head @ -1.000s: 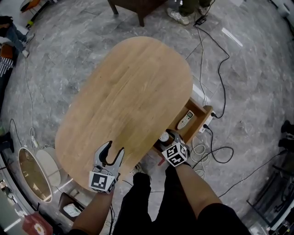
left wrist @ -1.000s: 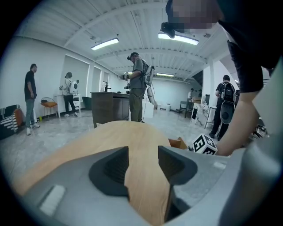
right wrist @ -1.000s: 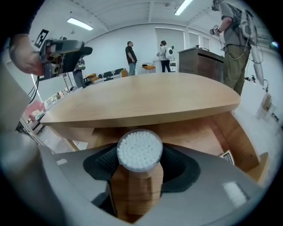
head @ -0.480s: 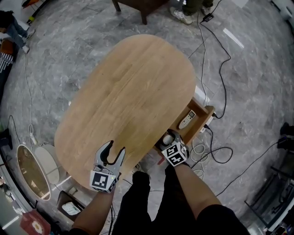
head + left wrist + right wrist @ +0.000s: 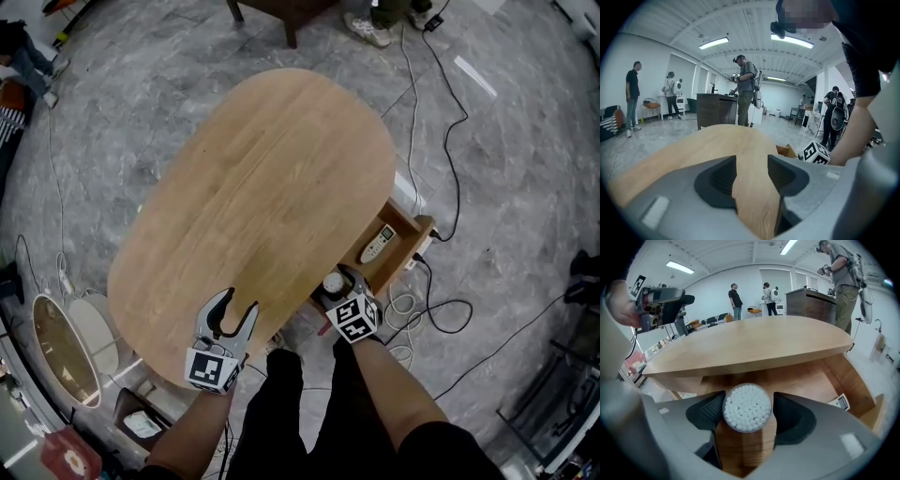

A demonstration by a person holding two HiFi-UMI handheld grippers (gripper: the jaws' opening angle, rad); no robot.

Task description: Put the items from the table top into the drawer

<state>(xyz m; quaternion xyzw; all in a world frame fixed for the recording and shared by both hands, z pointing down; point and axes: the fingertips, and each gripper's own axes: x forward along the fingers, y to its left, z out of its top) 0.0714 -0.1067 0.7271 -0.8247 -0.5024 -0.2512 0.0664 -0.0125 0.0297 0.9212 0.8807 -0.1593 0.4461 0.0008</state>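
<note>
Presently, right gripper (image 5: 341,281), lower centre of the head view: jaws just opened, apart around the cotton-swab tub (image 5: 746,408), which stands upright on the drawer (image 5: 420,234) floor, apparently released for stowing beside the remote (image 5: 378,246). Left gripper (image 5: 236,302), lower left: jaws apart, nothing between them, parked over the table top (image 5: 262,178) edge, likely waiting.

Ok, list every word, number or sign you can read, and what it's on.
No text can be read anywhere.
Remote: print too small to read.
Marker cubes: black-and-white square patterns only, no letters or numbers.
</note>
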